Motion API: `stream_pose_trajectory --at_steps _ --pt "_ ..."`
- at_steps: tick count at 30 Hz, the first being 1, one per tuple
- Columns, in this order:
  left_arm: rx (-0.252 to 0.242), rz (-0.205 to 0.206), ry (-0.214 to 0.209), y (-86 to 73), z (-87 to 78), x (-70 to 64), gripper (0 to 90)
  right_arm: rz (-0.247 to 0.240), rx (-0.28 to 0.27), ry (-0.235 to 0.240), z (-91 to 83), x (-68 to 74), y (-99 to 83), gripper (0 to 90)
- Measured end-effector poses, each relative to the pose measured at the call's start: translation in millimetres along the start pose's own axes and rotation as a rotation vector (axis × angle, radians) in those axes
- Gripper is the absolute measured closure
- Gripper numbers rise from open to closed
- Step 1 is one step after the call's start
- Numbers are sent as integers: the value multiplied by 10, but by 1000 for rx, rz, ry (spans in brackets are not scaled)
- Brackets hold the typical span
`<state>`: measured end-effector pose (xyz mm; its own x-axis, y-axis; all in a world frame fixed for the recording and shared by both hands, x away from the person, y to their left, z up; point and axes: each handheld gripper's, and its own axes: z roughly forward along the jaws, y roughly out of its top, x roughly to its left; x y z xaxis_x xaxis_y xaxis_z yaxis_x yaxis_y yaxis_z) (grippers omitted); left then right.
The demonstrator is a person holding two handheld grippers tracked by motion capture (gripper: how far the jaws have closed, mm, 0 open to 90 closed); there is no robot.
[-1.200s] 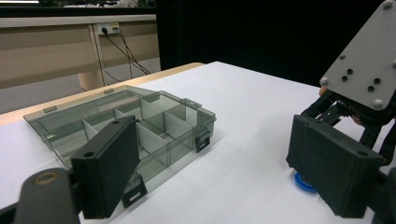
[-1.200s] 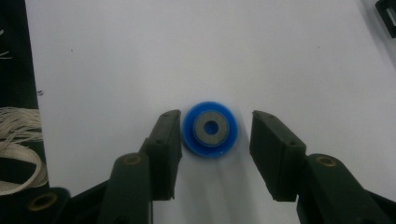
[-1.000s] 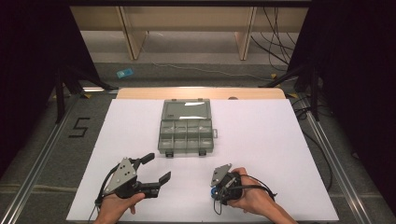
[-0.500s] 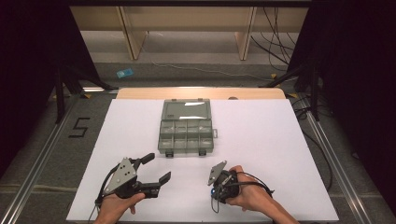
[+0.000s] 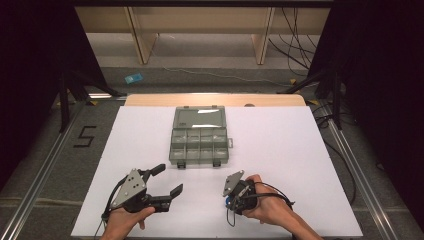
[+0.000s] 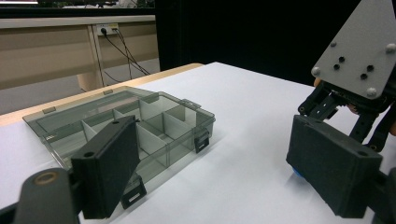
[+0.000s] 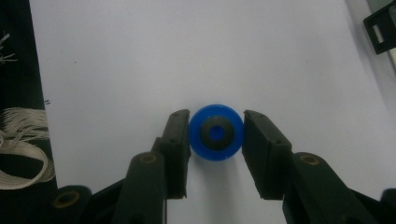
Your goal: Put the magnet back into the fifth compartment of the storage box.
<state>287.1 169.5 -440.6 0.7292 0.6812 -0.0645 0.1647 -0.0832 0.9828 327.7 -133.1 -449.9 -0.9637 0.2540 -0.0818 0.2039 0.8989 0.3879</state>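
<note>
Right gripper view: a small blue wheel-like part [image 7: 215,132], judged light, rigid and smooth, is bracketed across its rim by the right hand-held gripper [image 7: 216,140], jaws narrowly parted, near the worktop's [image 7: 187,56] front edge.

The left hand [image 5: 121,224] holds the left gripper [image 5: 167,180] low over the near left of the table, its jaws spread wide and pointing right. The right hand [image 5: 267,207] tips the right gripper [image 7: 216,133] steeply downward, jaws drawn in close with a narrow gap between.
</note>
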Motion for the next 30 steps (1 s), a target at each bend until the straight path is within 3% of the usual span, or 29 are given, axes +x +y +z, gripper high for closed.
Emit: stream_pose_trajectory --at_steps 12,30 --pt "1 0 -1 -1 2 -2 162 -10 -42 -29 -42 -46 50 625" --pt "0 0 1 -1 0 -2 163 -50 -86 -67 -47 -158 301 625"
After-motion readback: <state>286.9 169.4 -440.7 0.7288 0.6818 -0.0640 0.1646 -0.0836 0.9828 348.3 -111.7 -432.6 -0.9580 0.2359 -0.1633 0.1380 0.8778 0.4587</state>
